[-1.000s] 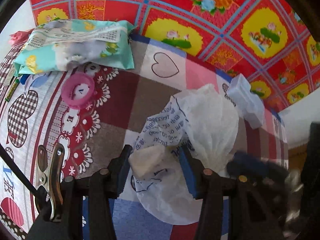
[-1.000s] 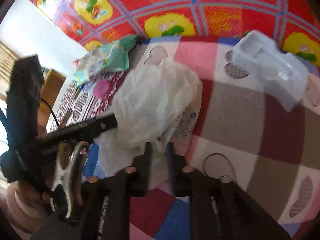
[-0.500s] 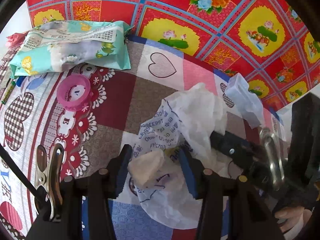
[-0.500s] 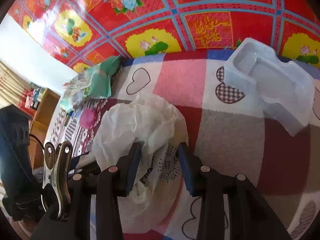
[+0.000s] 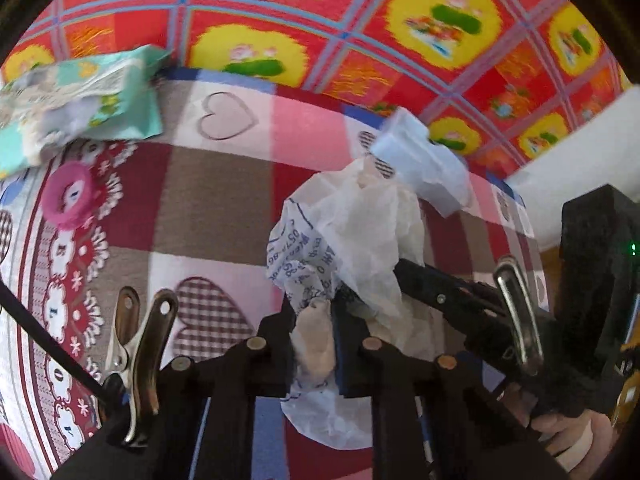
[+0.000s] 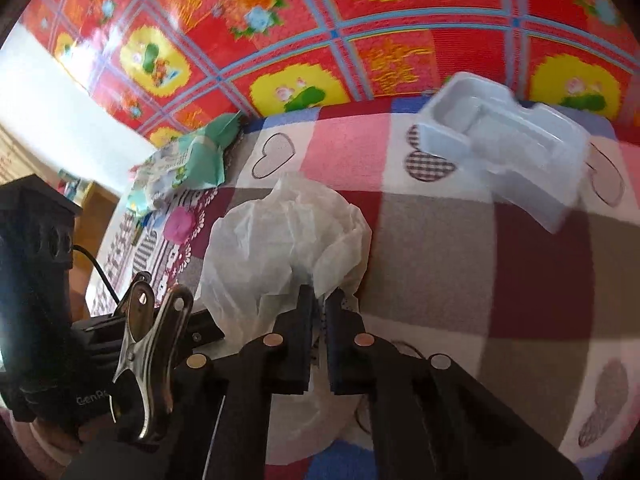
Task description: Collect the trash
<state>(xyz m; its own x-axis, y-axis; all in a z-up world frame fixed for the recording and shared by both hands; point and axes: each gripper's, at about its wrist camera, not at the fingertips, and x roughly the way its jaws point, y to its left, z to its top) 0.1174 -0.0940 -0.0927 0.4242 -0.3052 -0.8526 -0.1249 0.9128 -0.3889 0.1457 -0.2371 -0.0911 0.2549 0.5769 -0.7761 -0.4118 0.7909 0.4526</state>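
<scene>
While plastic bag (image 5: pixel 360 220) holds beige wad (image 5: pixel 314 340), both jaws pinch it.

Checked heart-print tablecloth (image 5: pixel 216 196) covers the surface. On it: crumpled white bag (image 5: pixel 360 220) at ctr, pink ring (image 5: pixel 66 196) at 9 o'clock, teal wipes pack (image 5: pixel 80 96) at 10. White plastic tray (image 6: pixel 508 148) lies at 1 o'clock.

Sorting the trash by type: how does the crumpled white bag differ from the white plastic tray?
The crumpled white bag is thin, wrinkled film with blue print; the white plastic tray is rigid, moulded and plain. The bag is pinched by both grippers; the tray lies untouched, tilted, farther back. Both are white and on the patchwork cloth.
</scene>
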